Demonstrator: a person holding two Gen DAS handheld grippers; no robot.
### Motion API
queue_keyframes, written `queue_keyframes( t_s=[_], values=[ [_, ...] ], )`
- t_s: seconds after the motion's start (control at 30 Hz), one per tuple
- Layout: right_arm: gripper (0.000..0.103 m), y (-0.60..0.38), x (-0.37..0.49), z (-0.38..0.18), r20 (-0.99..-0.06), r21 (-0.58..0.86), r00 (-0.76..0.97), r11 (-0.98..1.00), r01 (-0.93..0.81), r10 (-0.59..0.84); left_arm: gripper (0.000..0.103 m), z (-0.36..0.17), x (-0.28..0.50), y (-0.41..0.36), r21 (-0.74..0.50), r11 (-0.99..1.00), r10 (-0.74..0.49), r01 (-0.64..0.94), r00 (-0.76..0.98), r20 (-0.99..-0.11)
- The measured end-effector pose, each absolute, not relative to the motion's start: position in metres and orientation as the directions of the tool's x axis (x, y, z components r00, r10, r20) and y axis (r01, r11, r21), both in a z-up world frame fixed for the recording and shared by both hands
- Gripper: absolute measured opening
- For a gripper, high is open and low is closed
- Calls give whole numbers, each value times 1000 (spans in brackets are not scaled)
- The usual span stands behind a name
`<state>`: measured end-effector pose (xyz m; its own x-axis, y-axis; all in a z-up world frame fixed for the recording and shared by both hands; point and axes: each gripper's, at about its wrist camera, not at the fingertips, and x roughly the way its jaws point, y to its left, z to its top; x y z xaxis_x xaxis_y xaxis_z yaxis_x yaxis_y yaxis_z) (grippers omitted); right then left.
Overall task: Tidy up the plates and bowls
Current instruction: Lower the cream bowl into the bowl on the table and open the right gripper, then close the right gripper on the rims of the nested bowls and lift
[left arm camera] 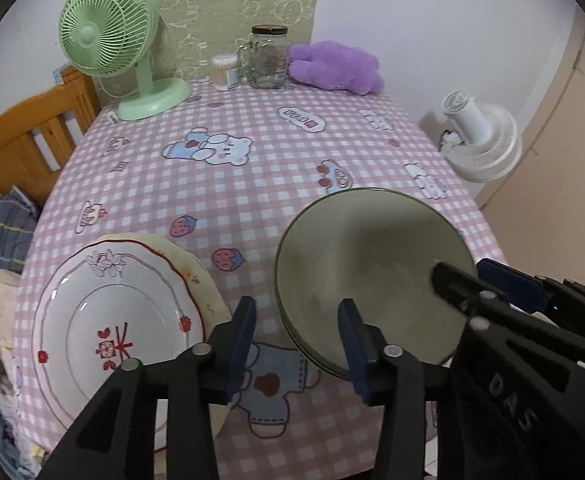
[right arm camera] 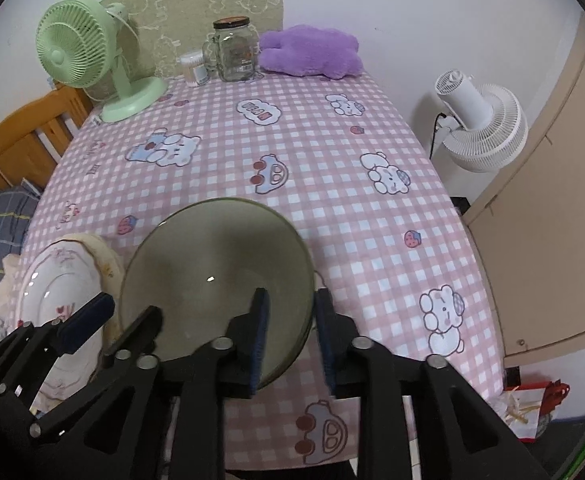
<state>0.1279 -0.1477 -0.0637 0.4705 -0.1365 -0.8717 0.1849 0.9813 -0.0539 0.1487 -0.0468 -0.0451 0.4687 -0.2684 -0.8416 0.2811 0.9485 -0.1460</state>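
Note:
A stack of round olive-green plates [left arm camera: 372, 260] rests on the pink checked tablecloth [left arm camera: 252, 184]. My left gripper [left arm camera: 297, 308] stands open astride its left rim, with one pad over the plate and one outside, neither pressing. In the right wrist view, my right gripper [right arm camera: 292, 296] straddles the right rim of the green plates [right arm camera: 212, 264] the same way, open, with a gap on both sides. A white plate with red decoration [left arm camera: 120, 320] lies on a cream plate [left arm camera: 208, 280] at the near left.
At the back of the table stand a green fan [left arm camera: 104, 32], a cotton swab tub [left arm camera: 224, 72], a glass jar [left arm camera: 268, 60] and a purple plush [left arm camera: 332, 64]. A white fan [left arm camera: 480, 140] sits past the right edge and a wooden frame [left arm camera: 20, 132] on the left.

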Motion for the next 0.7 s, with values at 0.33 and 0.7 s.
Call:
queue_keyframes(
  t_s=[0.33,0.7],
  values=[
    [61,-142,130,-56,-857,-37,502,986,162,-115,78,-56,165,-39,-249,931,-347,266,435,-831],
    [73,-163,161,-80,-885,11,464,993,117,-45,79,-84,191,-56,-283,932,-352,227,383,-854]
  ],
)
